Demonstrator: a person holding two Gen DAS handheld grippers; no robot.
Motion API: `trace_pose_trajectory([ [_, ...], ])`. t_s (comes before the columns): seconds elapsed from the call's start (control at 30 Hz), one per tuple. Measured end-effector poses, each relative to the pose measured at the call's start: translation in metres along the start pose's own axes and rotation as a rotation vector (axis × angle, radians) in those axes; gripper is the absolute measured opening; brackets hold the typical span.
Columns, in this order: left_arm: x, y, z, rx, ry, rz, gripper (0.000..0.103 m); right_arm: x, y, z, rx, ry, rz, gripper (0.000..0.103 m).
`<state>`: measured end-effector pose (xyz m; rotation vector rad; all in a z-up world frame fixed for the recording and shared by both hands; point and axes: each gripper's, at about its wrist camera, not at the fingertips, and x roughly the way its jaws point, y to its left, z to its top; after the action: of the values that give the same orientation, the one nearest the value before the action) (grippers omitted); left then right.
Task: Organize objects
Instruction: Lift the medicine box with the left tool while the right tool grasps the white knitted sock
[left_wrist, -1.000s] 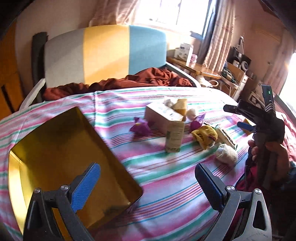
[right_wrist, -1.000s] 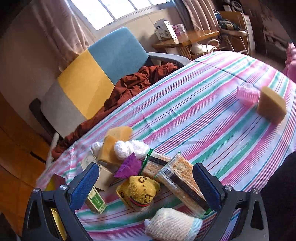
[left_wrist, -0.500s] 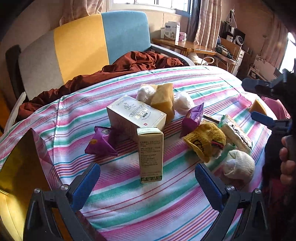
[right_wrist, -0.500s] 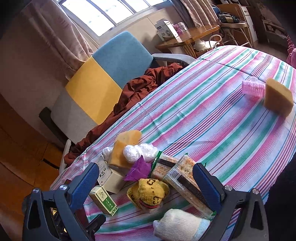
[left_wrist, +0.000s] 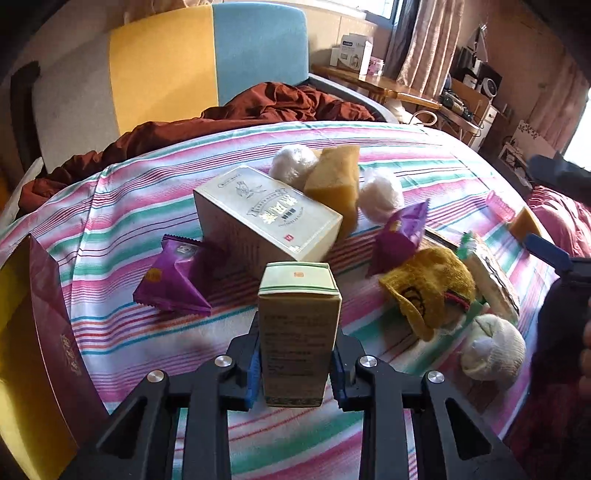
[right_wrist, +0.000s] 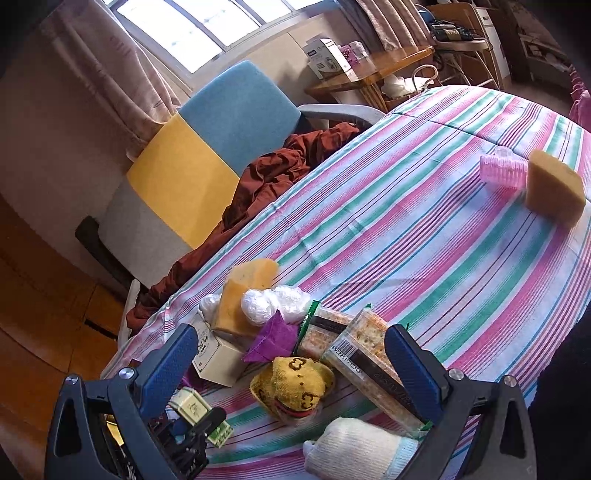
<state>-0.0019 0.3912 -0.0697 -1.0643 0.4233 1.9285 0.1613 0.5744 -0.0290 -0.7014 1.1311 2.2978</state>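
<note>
The small upright green-and-tan carton (left_wrist: 298, 332) stands on the striped surface (left_wrist: 122, 206), clamped between the left tongs (left_wrist: 295, 365); right tongs (right_wrist: 291, 373) gape empty; gold-lined maroon box (left_wrist: 40, 325) sits at the surface's left edge.

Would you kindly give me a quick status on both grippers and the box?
Left gripper shut on small green-trimmed box, upright on striped cloth. Right gripper open, above yellow sock. Large box close behind.
</note>
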Motion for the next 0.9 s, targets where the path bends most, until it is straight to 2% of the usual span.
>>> trace_pose_trajectory([
  [0.1,-0.017,-0.012,-0.022,0.034,0.021,-0.067,0.030,0.000,-0.003,0.000,0.013,0.003,0.002,0.103],
  [0.3,-0.045,-0.025,-0.074,0.046,0.117,-0.204,0.030,0.005,-0.003,-0.001,0.017,0.025,-0.004,0.103],
  [0.47,-0.061,-0.024,-0.092,0.082,0.117,-0.194,0.030,0.012,0.001,-0.005,-0.004,0.081,-0.026,0.103],
  [0.57,-0.068,-0.017,-0.094,0.076,0.109,-0.185,0.030,0.017,0.008,-0.009,-0.045,0.171,-0.018,0.100],
  [0.63,-0.072,-0.011,-0.095,0.068,0.104,-0.180,0.030,0.018,0.016,-0.012,-0.104,0.243,-0.006,0.097],
  [0.77,-0.073,-0.001,-0.097,0.050,0.095,-0.179,0.030,0.012,0.032,-0.023,-0.293,0.348,-0.047,0.092],
  [0.9,-0.074,0.002,-0.099,0.034,0.085,-0.182,0.030,0.016,0.041,-0.042,-0.468,0.480,-0.142,0.084],
])
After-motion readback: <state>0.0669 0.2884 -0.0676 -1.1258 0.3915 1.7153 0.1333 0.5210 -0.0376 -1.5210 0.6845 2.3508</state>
